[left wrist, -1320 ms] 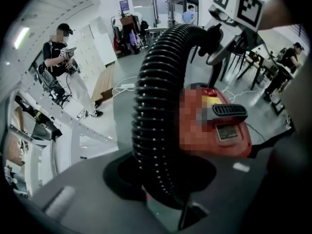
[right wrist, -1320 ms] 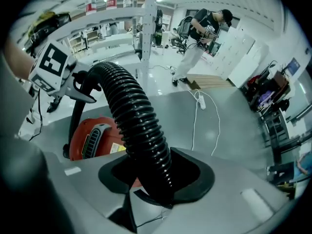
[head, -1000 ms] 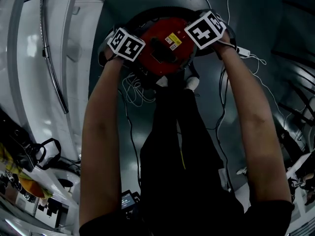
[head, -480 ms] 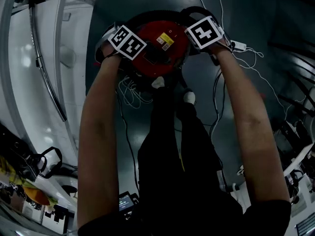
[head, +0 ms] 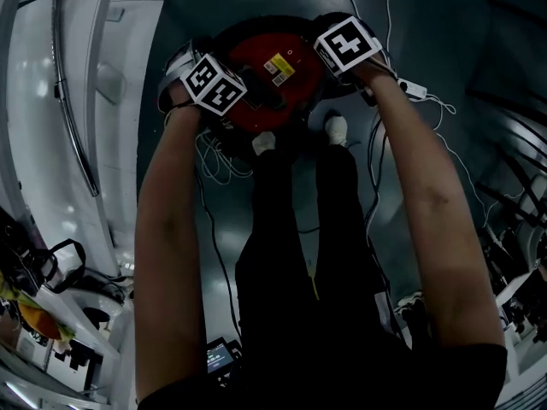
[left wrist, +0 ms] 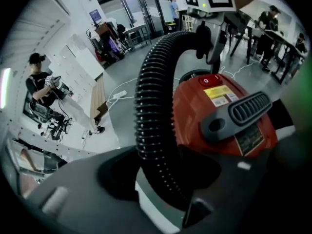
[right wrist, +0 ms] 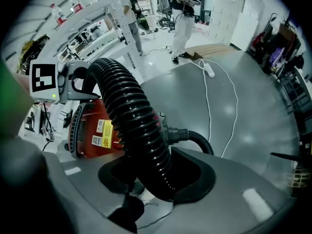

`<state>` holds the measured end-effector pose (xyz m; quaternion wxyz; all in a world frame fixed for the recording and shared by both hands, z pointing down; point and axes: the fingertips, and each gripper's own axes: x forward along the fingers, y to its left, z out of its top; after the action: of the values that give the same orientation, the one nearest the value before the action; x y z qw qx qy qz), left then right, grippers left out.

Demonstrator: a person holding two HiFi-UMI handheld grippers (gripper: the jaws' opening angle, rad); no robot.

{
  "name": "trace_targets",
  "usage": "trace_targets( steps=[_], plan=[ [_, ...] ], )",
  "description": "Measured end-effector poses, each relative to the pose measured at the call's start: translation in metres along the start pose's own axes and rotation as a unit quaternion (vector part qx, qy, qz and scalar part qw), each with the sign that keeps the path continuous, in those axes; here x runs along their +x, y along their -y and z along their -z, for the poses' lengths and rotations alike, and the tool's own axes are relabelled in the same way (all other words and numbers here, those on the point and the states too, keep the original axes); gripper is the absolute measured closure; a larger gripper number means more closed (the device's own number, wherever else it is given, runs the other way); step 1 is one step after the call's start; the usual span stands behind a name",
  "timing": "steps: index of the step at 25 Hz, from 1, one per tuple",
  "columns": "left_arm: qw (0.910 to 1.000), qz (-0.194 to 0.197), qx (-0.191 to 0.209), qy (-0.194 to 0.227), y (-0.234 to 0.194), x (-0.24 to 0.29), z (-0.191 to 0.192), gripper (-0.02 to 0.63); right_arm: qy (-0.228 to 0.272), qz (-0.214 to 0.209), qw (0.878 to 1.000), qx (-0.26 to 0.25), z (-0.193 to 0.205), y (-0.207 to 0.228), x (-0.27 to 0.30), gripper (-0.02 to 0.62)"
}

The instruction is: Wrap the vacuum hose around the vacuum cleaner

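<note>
The red vacuum cleaner [head: 273, 62] stands on the floor just beyond the person's feet. Its black ribbed hose [left wrist: 155, 106] arches over the red body [left wrist: 219, 116] from one gripper to the other. My left gripper [left wrist: 161, 199] is at the cleaner's left side; its jaws have just been opening and stand open, with the hose still running between them. My right gripper [right wrist: 151, 189] is at the cleaner's right side, shut on the hose [right wrist: 129, 113]. In the head view only the two marker cubes [head: 214, 85] [head: 346, 45] show above the cleaner.
White cables [head: 214, 156] lie looped on the grey floor by the cleaner, and another cable [right wrist: 214, 82] trails off. A white rack [head: 77, 101] runs along the left. A seated person [left wrist: 44, 89], a standing person [right wrist: 183, 13] and tables [left wrist: 263, 33] are farther off.
Both grippers have sunk closer to the vacuum cleaner's top with the hose. The left cube has rolled a little, and the person's feet have shifted.
</note>
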<state>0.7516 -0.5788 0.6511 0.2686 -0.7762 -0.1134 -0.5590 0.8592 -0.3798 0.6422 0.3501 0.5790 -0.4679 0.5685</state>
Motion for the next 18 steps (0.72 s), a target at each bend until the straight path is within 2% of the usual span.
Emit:
trace_targets(
  steps=[4,7,9,15,18],
  plan=[
    [0.9981,-0.058,-0.019,0.005,-0.004,-0.011,0.006,0.341,-0.018,-0.024,0.998,-0.047,-0.001,0.004,0.008,0.405],
    [0.9952,-0.08,-0.056,0.003,0.001,-0.024,0.009,0.331,-0.035,-0.054,0.995,-0.083,0.008,0.001,0.011,0.405],
    [0.9934,-0.093,-0.067,0.005,0.004,-0.031,0.01,0.334,-0.047,-0.071,0.991,-0.1,0.014,-0.002,0.014,0.405],
    [0.9875,-0.138,-0.074,-0.018,0.021,-0.041,0.017,0.302,-0.05,-0.09,0.989,-0.11,0.018,0.002,0.026,0.4],
    [0.9829,-0.154,-0.1,-0.021,0.024,-0.049,0.015,0.339,-0.057,-0.099,0.987,-0.113,0.021,0.001,0.034,0.399]
  ],
)
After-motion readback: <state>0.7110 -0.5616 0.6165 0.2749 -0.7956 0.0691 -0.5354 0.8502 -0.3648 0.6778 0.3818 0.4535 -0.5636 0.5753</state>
